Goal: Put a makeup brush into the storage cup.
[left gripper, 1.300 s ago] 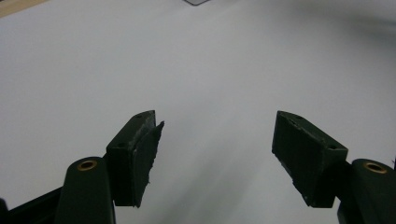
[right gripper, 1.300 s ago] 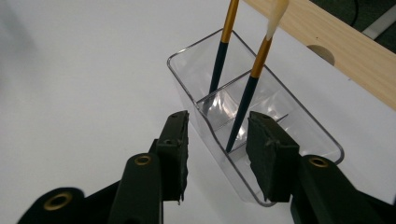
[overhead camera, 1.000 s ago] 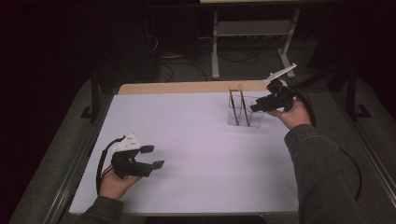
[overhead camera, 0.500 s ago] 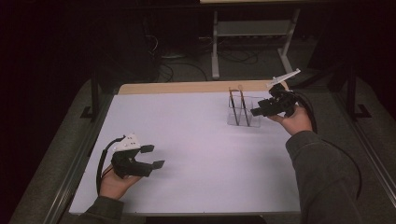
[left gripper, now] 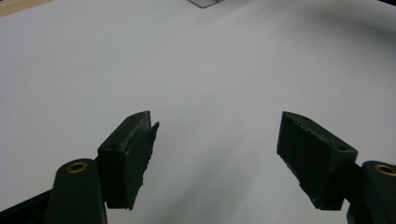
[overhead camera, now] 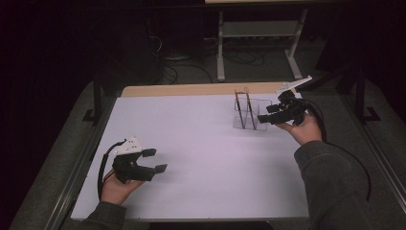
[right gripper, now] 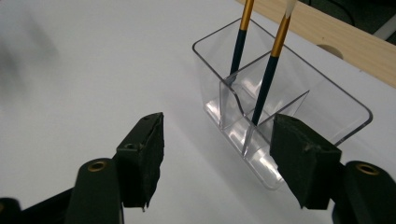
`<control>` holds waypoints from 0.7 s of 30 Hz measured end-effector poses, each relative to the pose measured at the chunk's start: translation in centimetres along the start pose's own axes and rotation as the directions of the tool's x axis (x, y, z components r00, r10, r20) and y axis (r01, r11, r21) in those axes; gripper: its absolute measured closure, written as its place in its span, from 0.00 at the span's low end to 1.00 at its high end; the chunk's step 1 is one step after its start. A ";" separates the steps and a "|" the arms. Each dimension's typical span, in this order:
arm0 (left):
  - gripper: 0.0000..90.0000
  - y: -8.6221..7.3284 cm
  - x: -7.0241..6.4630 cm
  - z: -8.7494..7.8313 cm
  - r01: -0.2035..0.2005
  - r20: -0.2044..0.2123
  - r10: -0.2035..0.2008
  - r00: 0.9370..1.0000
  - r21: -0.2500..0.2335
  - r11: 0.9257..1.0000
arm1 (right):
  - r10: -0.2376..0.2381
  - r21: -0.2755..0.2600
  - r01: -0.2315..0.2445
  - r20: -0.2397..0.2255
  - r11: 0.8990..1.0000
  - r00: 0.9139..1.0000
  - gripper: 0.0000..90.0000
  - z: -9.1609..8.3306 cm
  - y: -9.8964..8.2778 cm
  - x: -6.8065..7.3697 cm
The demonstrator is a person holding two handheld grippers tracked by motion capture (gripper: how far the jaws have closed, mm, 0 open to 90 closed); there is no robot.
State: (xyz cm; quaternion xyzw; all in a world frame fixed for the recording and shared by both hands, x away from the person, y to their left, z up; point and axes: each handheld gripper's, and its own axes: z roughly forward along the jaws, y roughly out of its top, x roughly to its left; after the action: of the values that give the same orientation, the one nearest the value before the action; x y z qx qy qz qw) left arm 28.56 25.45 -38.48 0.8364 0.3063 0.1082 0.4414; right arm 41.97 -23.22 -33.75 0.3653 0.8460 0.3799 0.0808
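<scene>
A clear plastic holder [overhead camera: 249, 117] with compartments stands at the far right of the white table [overhead camera: 201, 139]. Two paintbrushes [overhead camera: 238, 106] [overhead camera: 249, 106] with dark and gold handles stand upright in it. My right gripper [overhead camera: 265, 114] sits just right of the holder, open. In the right gripper view its jaws [right gripper: 219, 154] have just been opening, with nothing gripped; the holder [right gripper: 285, 107] and brushes [right gripper: 239, 42] [right gripper: 272, 60] stand right ahead. At the near left my left gripper [overhead camera: 155, 160] rests open and empty [left gripper: 215, 158] over bare table.
A wooden strip [overhead camera: 191, 89] runs along the table's far edge. Beyond it stand a metal stand [overhead camera: 258, 28] and floor cables [overhead camera: 177, 57]. Dark rails flank the table. A corner of the holder [left gripper: 205, 2] shows far ahead of the left gripper.
The right hand has drawn slightly back toward me from the holder. The left hand has stayed put.
</scene>
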 end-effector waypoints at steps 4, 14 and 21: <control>0.29 0.0 -0.1 0.1 0.004 -0.001 -0.004 1.000 0.001 1.000 | 0.008 -0.008 -0.008 -0.001 1.000 1.000 0.36 -0.2 -0.5 0.2; 0.28 0.0 -0.1 0.0 0.000 0.002 0.000 1.000 0.001 1.000 | 0.006 -0.035 -0.006 0.002 0.999 1.000 0.32 -0.4 -1.7 0.3; 0.28 0.0 0.0 -0.1 0.001 0.000 -0.001 1.000 0.001 1.000 | 0.022 -0.042 -0.022 -0.005 0.999 1.000 0.31 -0.6 -2.2 0.6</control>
State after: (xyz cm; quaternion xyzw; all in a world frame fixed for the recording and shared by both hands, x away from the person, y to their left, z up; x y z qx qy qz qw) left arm 28.53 25.55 -38.45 0.8366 0.3068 0.1079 0.4408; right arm 40.02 -24.11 -34.84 0.3719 0.8340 0.3993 0.0822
